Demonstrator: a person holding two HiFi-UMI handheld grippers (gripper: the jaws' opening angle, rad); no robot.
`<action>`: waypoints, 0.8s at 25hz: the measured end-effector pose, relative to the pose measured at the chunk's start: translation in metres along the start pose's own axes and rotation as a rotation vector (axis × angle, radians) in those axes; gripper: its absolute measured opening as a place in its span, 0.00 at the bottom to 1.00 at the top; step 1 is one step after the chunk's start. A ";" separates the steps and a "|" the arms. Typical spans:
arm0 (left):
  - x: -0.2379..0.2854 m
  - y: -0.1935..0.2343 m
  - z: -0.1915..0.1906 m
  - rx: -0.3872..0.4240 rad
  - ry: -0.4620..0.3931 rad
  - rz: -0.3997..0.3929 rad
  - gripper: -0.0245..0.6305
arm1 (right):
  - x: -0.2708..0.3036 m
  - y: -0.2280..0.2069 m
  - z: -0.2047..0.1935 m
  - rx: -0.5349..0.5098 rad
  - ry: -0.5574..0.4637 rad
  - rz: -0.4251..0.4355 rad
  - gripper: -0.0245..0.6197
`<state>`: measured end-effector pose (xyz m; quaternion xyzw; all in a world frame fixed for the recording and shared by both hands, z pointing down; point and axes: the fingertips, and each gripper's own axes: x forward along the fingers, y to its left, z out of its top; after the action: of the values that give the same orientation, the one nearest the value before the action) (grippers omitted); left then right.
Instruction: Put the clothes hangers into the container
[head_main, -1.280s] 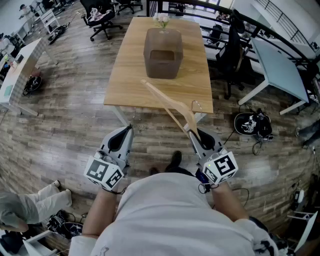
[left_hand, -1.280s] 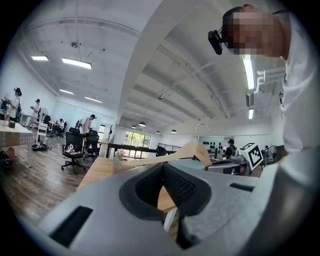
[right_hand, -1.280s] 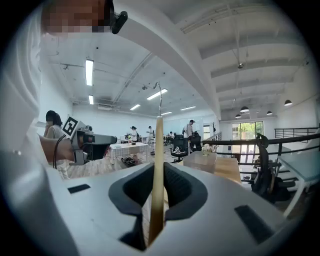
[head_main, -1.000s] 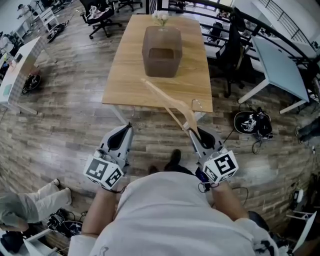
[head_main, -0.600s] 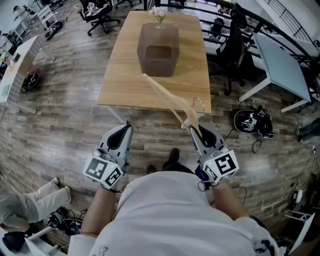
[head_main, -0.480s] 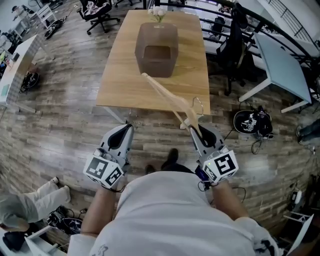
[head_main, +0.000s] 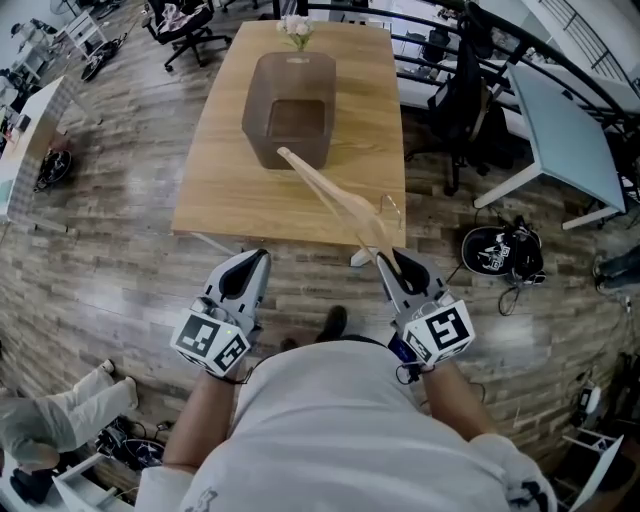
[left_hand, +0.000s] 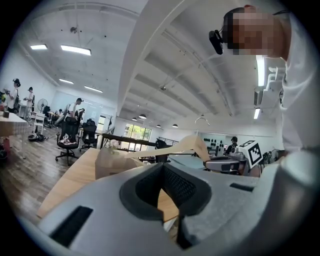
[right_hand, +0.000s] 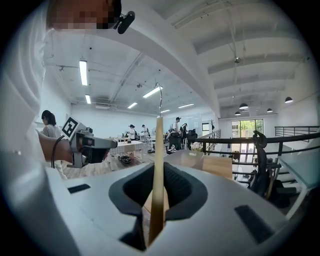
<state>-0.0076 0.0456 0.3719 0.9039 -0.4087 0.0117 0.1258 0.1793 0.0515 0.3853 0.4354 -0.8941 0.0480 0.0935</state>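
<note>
A brown open-topped container (head_main: 290, 112) stands on the far half of a wooden table (head_main: 220, 185). My right gripper (head_main: 391, 262) is shut on one end of a wooden clothes hanger (head_main: 330, 195). The hanger slants up-left over the table edge, and its far tip reaches the container's near wall. Its metal hook (head_main: 391, 207) sticks out to the right. In the right gripper view the hanger (right_hand: 158, 150) stands as a thin upright edge between the jaws, with the container (right_hand: 192, 159) behind it. My left gripper (head_main: 258, 262) is shut and empty, short of the table edge. From it I see the container (left_hand: 117, 161) and the hanger (left_hand: 185, 146).
White flowers (head_main: 295, 28) stand behind the container at the table's far end. A grey desk (head_main: 560, 130) and black office chairs (head_main: 455, 95) are at the right, a dark helmet-like bag (head_main: 500, 250) lies on the floor. A person's legs (head_main: 60, 420) show at lower left.
Both grippers have moved forward toward the table. The table and container now appear nearer and more to the left, and the hanger's tip has come up to the container.
</note>
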 end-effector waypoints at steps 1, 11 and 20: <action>0.007 0.000 0.000 0.002 0.002 0.001 0.05 | 0.001 -0.006 0.000 0.003 0.000 0.002 0.13; 0.053 -0.005 -0.002 0.004 0.011 0.021 0.05 | 0.008 -0.056 -0.002 0.017 -0.009 0.011 0.13; 0.065 0.024 0.007 -0.002 0.003 0.020 0.05 | 0.039 -0.069 0.001 0.029 0.002 -0.004 0.13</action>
<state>0.0174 -0.0187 0.3780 0.8995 -0.4177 0.0140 0.1274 0.2095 -0.0213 0.3928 0.4386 -0.8923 0.0612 0.0883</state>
